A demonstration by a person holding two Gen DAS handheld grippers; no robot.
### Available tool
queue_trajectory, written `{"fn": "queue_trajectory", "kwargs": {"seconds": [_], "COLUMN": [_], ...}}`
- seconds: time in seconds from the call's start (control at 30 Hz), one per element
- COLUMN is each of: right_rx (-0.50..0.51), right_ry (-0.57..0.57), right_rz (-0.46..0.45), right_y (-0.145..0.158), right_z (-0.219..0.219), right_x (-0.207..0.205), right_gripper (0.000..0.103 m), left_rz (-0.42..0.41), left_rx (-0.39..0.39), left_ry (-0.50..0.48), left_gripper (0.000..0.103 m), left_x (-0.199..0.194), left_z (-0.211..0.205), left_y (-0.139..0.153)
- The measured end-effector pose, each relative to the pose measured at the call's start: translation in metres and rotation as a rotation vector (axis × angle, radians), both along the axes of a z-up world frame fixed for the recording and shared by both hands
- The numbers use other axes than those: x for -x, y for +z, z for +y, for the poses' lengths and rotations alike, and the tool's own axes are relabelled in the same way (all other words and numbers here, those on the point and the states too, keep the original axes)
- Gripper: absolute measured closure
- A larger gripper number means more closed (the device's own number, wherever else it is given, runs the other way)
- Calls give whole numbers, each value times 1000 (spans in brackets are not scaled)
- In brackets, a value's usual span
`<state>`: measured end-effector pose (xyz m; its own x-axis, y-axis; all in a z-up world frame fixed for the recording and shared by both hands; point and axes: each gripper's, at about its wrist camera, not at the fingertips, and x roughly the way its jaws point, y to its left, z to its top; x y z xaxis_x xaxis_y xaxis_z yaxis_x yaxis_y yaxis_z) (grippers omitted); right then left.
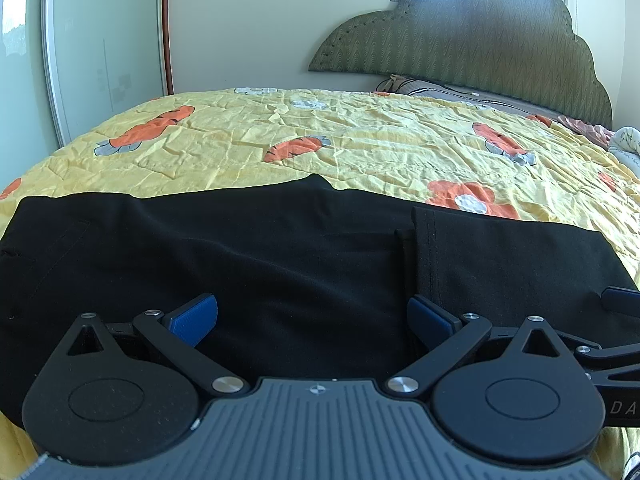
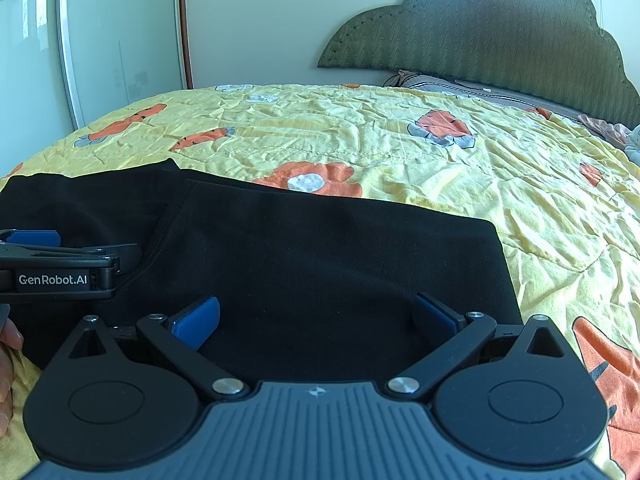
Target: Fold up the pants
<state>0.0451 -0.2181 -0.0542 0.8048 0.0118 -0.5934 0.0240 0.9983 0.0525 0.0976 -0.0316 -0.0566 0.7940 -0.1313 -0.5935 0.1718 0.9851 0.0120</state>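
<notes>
Your bed (image 1: 360, 140) carries the pants (image 1: 280, 248) along its near edge, their long axis running left to right across both views, directly ahead of and under your grippers. The legs look already doubled over: a hem edge (image 1: 428, 248) stands across the cloth just right of your left gripper (image 1: 312, 320), so the next fold probably goes along that long axis. Your right gripper (image 2: 316, 320) sits nearest the right-hand end (image 2: 492, 264); your left is nearer the far left end. Both grippers are spread wide and hold nothing, the blue pads (image 2: 196, 322) hovering over the black cloth.
</notes>
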Motion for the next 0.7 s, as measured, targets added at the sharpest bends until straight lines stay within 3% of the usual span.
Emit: {"fn": "queue_trajectory", "kwargs": {"seconds": [0.7], "right_rx": [-1], "right_ry": [0], "right_rz": [0], "right_y": [0], "right_z": [0], "right_x": [0], "right_gripper": [0], "left_rz": [0], "left_rx": [-7], "left_ry": [0], "left_gripper": [0], "left_x": [0], "left_z": [0], "left_y": [-1]}}
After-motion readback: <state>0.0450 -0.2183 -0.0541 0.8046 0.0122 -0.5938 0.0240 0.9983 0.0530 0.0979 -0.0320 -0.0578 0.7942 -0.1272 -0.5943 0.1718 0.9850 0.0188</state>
